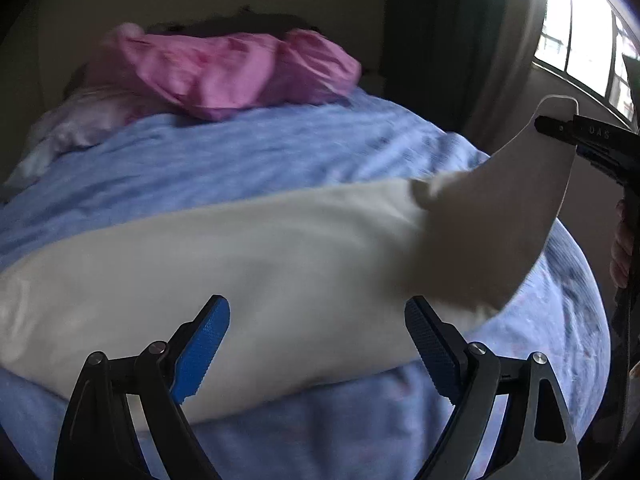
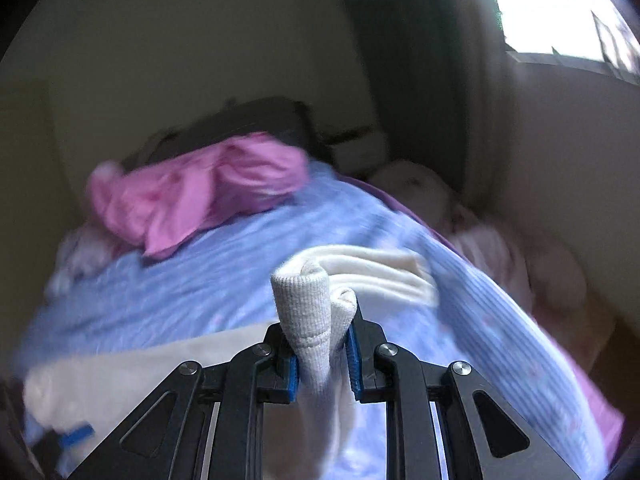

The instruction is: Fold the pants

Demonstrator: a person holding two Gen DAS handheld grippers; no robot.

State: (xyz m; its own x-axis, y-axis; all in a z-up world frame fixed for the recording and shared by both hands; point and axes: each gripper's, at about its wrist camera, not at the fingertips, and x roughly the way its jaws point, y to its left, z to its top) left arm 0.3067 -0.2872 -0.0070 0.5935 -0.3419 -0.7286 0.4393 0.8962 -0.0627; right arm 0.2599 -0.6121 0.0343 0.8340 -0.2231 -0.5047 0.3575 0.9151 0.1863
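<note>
Cream pants (image 1: 240, 260) lie stretched across a blue bedspread (image 1: 240, 160). My left gripper (image 1: 318, 308) hovers just above their near edge, its blue pads wide apart with nothing between them. At the right, my right gripper (image 1: 560, 128) holds one end of the pants (image 1: 500, 220) raised off the bed. In the right wrist view that gripper (image 2: 320, 344) is shut on a bunched ribbed hem of the pants (image 2: 308, 300), and the rest of the cloth (image 2: 380, 272) trails down onto the bed. A blue pad of the left gripper (image 2: 76, 436) shows at the bottom left.
A crumpled pink garment (image 1: 240, 72) and pale cloth (image 1: 80, 120) sit at the far end of the bed. A bright window (image 1: 580, 40) and a dark curtain (image 1: 440, 40) stand at the right. A person's hand (image 1: 622, 248) grips the right tool. Soft pink things (image 2: 520, 248) lie beside the bed.
</note>
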